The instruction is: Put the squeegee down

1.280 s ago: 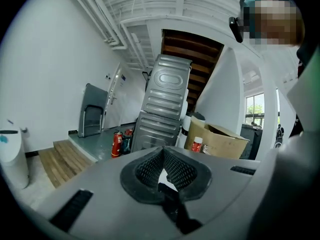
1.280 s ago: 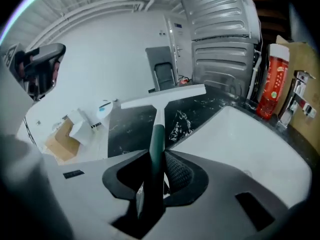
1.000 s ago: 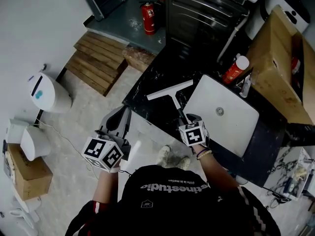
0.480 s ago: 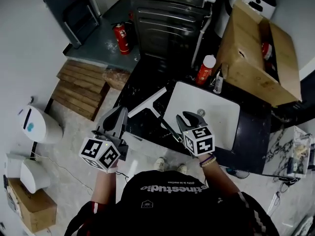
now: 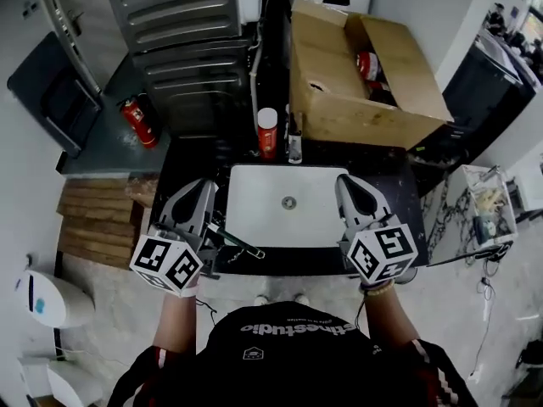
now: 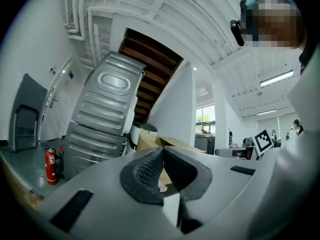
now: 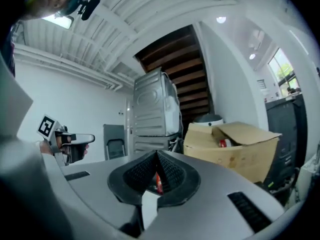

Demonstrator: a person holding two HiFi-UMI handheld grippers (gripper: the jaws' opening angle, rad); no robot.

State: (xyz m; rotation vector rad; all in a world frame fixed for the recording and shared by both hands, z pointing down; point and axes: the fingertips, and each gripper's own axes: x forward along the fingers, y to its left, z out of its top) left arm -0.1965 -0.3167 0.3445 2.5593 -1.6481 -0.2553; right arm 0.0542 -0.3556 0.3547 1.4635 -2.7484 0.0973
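Observation:
The squeegee (image 5: 240, 245) lies on the black counter (image 5: 182, 176) left of the white sink (image 5: 271, 193). Only its dark handle shows in the head view, because my left gripper (image 5: 204, 186) is above the rest. No gripper touches it. My left gripper (image 6: 162, 150) points level over the counter, its tips together and nothing in them. My right gripper (image 5: 344, 179) is held over the sink's right edge. In its own view the right gripper (image 7: 156, 153) has its jaws closing, the tips meeting with nothing between them.
A red spray bottle (image 5: 267, 134) and a small bottle stand behind the sink. An open cardboard box (image 5: 356, 83) sits behind them, beside a grey ribbed appliance (image 5: 182, 24). A fire extinguisher (image 5: 138, 119) stands on the floor at left, near wooden pallets (image 5: 93, 219).
My right gripper let go of the squeegee handle, rose and shut empty. The squeegee now lies on the counter. Both grippers lifted to level and the view swung toward the box.

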